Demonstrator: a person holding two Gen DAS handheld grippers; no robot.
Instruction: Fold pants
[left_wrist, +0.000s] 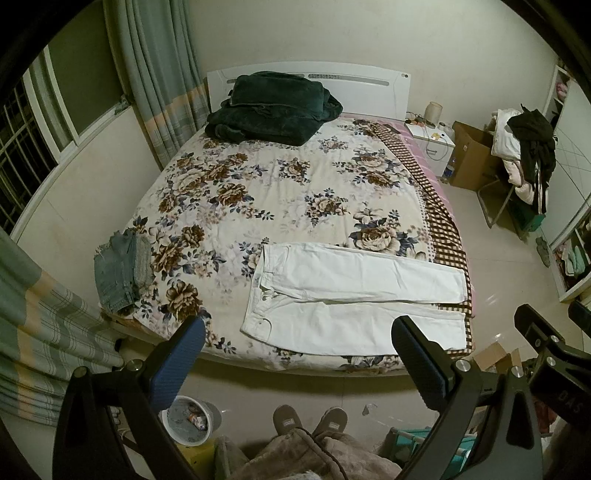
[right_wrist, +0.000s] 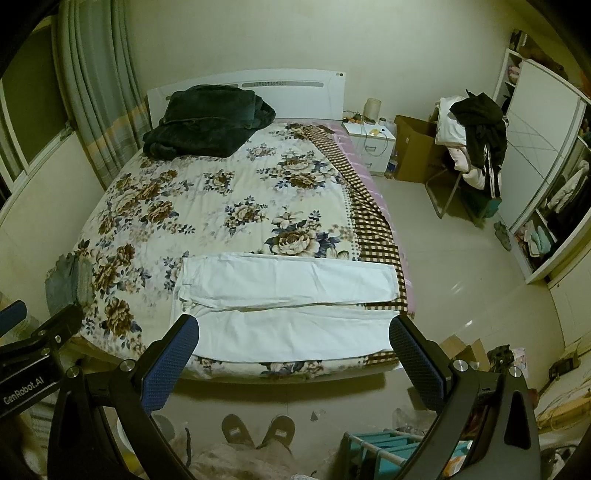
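- Nearest the cameras, the person's two slippered feet (left_wrist: 310, 421) stand on the pale tiled floor (left_wrist: 491, 258) just short of the bed's foot, with a fuzzy beige garment over the legs below them.
- The left gripper (left_wrist: 299, 332) hangs over the bed's near edge with its jaws spread wide and nothing between its blue pads; it touches no cloth.
- The right gripper (right_wrist: 294, 332) is held beside it, likewise spread wide and empty, its fingers framing the nearer trouser leg without touching it.
- A white waste bin (left_wrist: 192, 421) sits on the floor to the left of the feet, and a teal rack (right_wrist: 384, 446) to the right.
- The white pants (left_wrist: 351, 291) lie flat on the floral bedspread (left_wrist: 258, 177) at the near right part of the bed, waistband to the left, both legs stretched out side by side toward the right edge, cuffs reaching the checked border.
- A folded pair of denim shorts (left_wrist: 122, 269) rests near the bed's left edge, well apart from the pants.
- Farther up, a dark green plush blanket (left_wrist: 269, 107) is heaped against the white headboard (left_wrist: 369, 88).
- Beyond the bed's right side stand a white nightstand (left_wrist: 432, 144), a cardboard box (left_wrist: 472, 155) and a chair piled with clothes (left_wrist: 524, 155).
- Striped curtains (left_wrist: 159, 74) hang at the left.
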